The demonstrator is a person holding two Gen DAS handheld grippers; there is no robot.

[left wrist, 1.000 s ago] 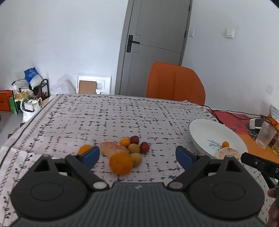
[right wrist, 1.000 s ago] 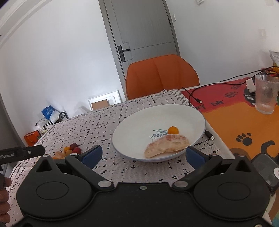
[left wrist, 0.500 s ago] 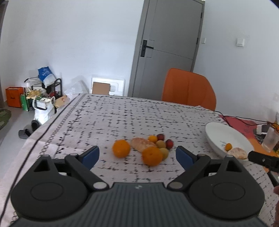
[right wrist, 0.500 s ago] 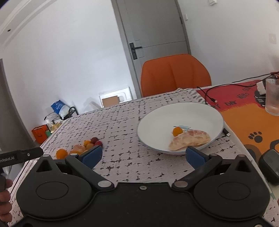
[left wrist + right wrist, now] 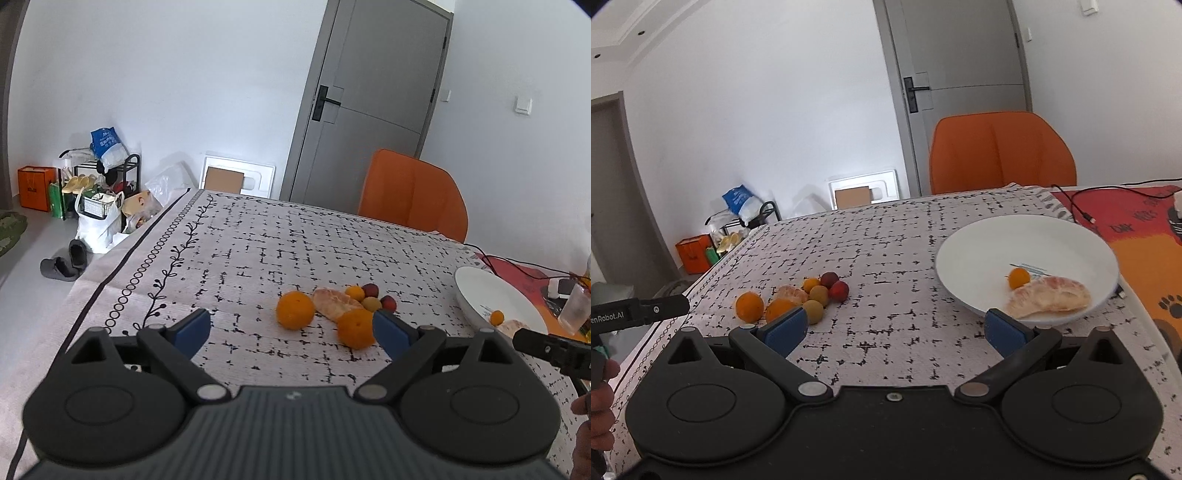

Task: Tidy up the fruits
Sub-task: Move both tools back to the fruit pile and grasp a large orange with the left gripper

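A pile of fruit lies on the patterned tablecloth: two oranges [image 5: 294, 309] [image 5: 355, 328], a peeled pomelo piece [image 5: 334, 302], small yellow fruits [image 5: 371, 303] and red ones [image 5: 388, 302]. The pile also shows in the right wrist view [image 5: 812, 295]. A white plate [image 5: 979, 251] holds a small orange fruit [image 5: 1018, 277] and a pomelo segment [image 5: 1049, 301]; it shows at the right of the left wrist view [image 5: 480, 284]. My left gripper [image 5: 291, 330] is open and empty, just short of the pile. My right gripper [image 5: 895, 330] is open and empty, between pile and plate.
An orange chair [image 5: 1001, 151] stands behind the table by a grey door [image 5: 369, 96]. A red and orange mat [image 5: 1145, 236] with cables and a glass [image 5: 574, 312] lies right of the plate. The table's left edge [image 5: 110, 273] drops to a cluttered floor.
Both views have swung left. The fruit pile has shifted right in the left wrist view, and is now nearer and fuller in the right wrist view. Both grippers stay open.
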